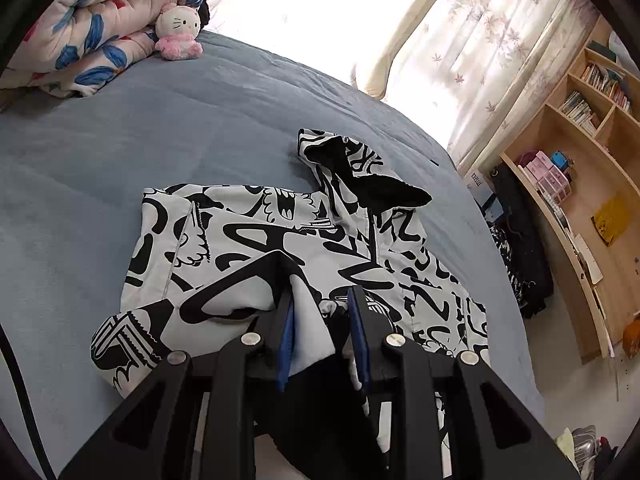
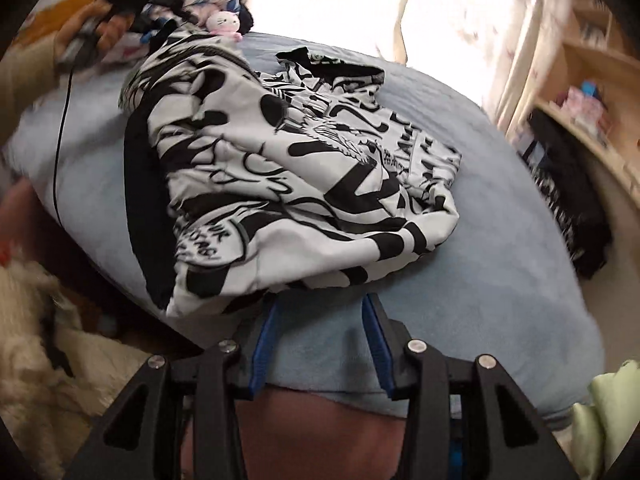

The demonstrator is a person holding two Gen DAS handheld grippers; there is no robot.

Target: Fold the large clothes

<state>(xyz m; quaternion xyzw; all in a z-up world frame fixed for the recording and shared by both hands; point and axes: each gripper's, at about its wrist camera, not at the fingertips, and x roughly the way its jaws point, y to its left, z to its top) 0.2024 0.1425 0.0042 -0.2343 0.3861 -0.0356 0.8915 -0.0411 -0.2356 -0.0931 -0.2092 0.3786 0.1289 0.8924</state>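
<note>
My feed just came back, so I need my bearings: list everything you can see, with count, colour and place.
jacket: one, black-and-white print, mid-bed, hood toward window
bed: one, blue cover
quilt: one, floral, rolled at far end of bed
plush: one, white-pink, against quilt
curtains: pale floral, at window
shelf: one, wooden, beside bed, holding books and boxes
dark clothes: heap between bed and shelf
left gripper: black, blue pads, jaws around jacket fabric
right gripper: black, blue pads, jaws open at near bed edge
</note>
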